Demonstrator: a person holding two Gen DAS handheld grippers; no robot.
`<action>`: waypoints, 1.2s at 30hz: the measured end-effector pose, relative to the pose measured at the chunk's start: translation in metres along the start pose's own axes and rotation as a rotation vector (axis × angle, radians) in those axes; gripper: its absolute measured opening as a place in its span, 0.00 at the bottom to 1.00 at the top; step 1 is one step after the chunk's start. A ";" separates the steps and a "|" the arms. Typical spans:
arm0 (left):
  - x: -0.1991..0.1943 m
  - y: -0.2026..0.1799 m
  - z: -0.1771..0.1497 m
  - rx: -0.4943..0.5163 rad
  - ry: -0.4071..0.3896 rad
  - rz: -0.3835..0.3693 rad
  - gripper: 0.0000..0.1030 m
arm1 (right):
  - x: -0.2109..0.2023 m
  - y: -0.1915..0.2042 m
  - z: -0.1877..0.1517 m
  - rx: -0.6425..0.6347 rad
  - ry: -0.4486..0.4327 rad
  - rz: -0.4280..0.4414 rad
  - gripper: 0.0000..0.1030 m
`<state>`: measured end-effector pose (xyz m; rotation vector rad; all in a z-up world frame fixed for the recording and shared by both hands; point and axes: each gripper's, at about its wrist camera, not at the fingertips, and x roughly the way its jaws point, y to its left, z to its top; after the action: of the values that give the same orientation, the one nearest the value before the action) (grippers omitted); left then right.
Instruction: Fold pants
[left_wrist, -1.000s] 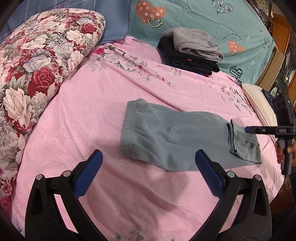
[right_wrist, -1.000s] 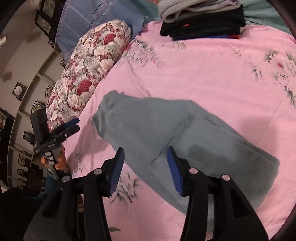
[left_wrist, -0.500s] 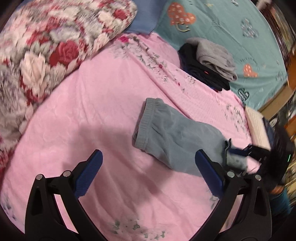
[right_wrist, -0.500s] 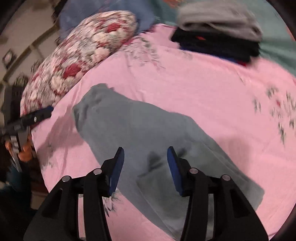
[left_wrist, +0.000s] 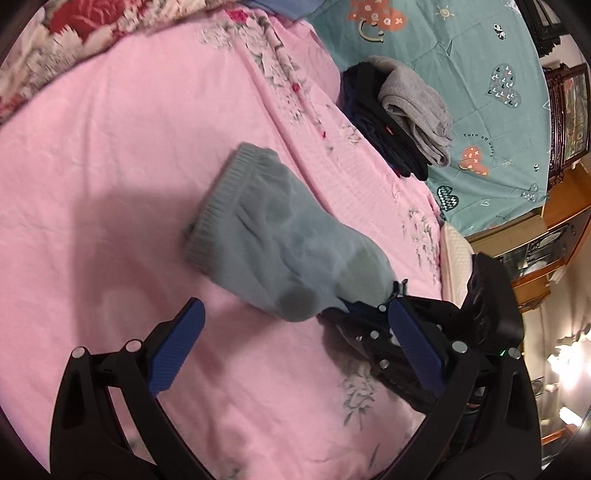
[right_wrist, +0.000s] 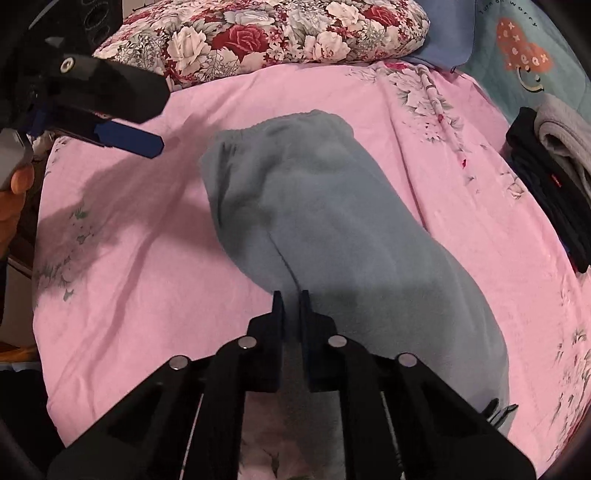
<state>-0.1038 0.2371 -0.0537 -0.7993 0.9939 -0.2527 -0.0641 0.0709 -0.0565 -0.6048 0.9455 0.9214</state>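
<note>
1. The right gripper (right_wrist: 291, 295) has its jaws clamped on an edge of the grey-blue pants (right_wrist: 332, 229), a fold of fabric pinched between the pads near the garment's middle.
2. The left gripper (left_wrist: 295, 328) hangs wide apart above the bedspread, holding nothing, just short of the pants' near edge.
3. The pants lie in a narrow, lengthwise-doubled strip across the middle of the pink bedspread (left_wrist: 110, 166), ribbed waistband (left_wrist: 218, 206) at the far end. By the look of it, the legs are already laid together; the crosswise folds appear still to come, this grasp likely starting one.
4. Beyond, a finished-looking stack of folded clothes (left_wrist: 399, 114) sits at the bedspread's far edge, on a teal heart-print sheet (left_wrist: 480, 55).
5. A rose-patterned pillow (right_wrist: 277, 33) lines the head of the bed; wooden cabinets (left_wrist: 554, 236) stand behind.
</note>
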 end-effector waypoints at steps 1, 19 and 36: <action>0.005 -0.001 0.000 -0.011 0.009 -0.015 0.98 | -0.005 -0.007 0.002 0.034 -0.020 0.024 0.05; 0.056 0.000 0.027 -0.141 -0.093 0.079 0.35 | -0.019 -0.044 -0.003 0.255 -0.053 0.240 0.08; 0.038 -0.076 0.023 0.186 -0.242 0.301 0.16 | -0.113 -0.161 -0.244 0.965 -0.174 0.382 0.59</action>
<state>-0.0519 0.1747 -0.0183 -0.4888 0.8349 0.0121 -0.0553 -0.2421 -0.0648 0.4815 1.2231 0.7136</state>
